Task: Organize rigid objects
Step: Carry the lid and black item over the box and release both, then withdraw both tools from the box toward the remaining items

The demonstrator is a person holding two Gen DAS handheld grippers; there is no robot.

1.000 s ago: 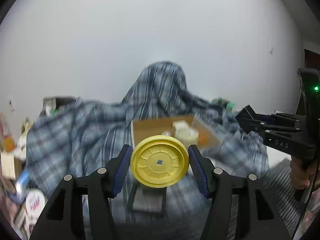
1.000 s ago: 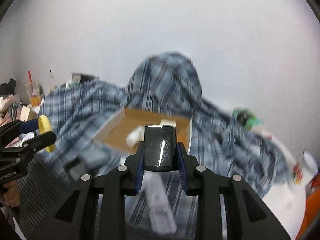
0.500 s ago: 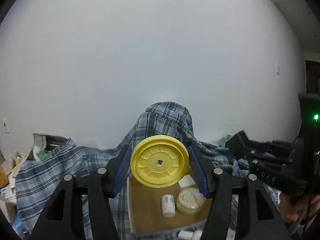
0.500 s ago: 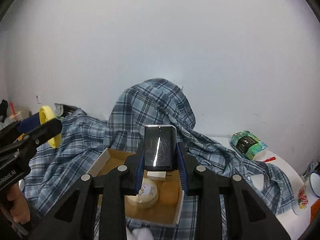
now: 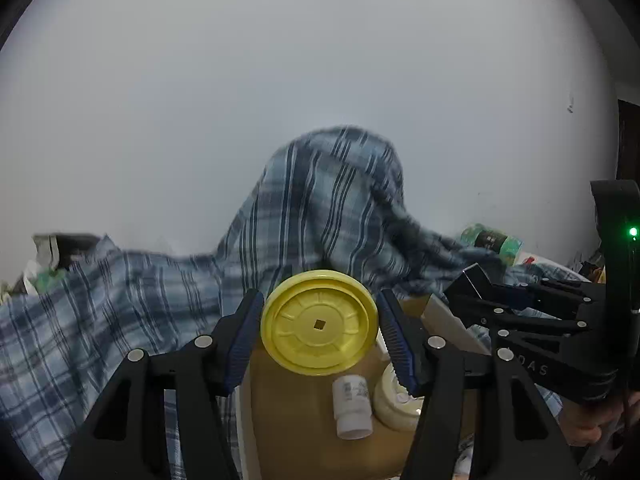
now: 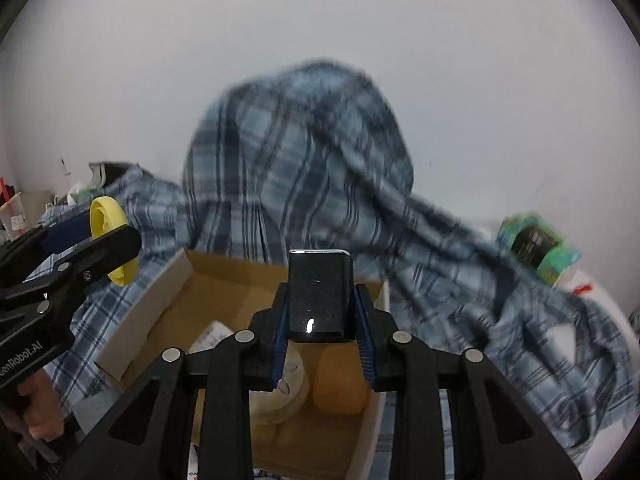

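My left gripper [image 5: 320, 334] is shut on a round yellow lid [image 5: 319, 322], held above the near left part of an open cardboard box [image 5: 288, 420]. The lid also shows edge-on in the right wrist view [image 6: 110, 240]. My right gripper [image 6: 320, 328] is shut on a glossy black rectangular block [image 6: 320, 296], held over the same box [image 6: 224, 292]. Inside the box lie a small white bottle [image 5: 352, 406], a cream round jar [image 5: 396, 402] and an orange piece [image 6: 340, 380]. The right gripper body shows at the right in the left wrist view [image 5: 532, 320].
A blue plaid shirt [image 6: 304, 160] is draped over a mound behind the box and spreads across the surface. A green packet [image 6: 536, 244] lies at the right near the wall. Clutter and a drink cup [image 6: 14, 216] sit at far left.
Both grippers have come lower and closer over the box after a swing upward; the box interior now fills the lower part of both views. Both grips are unchanged.
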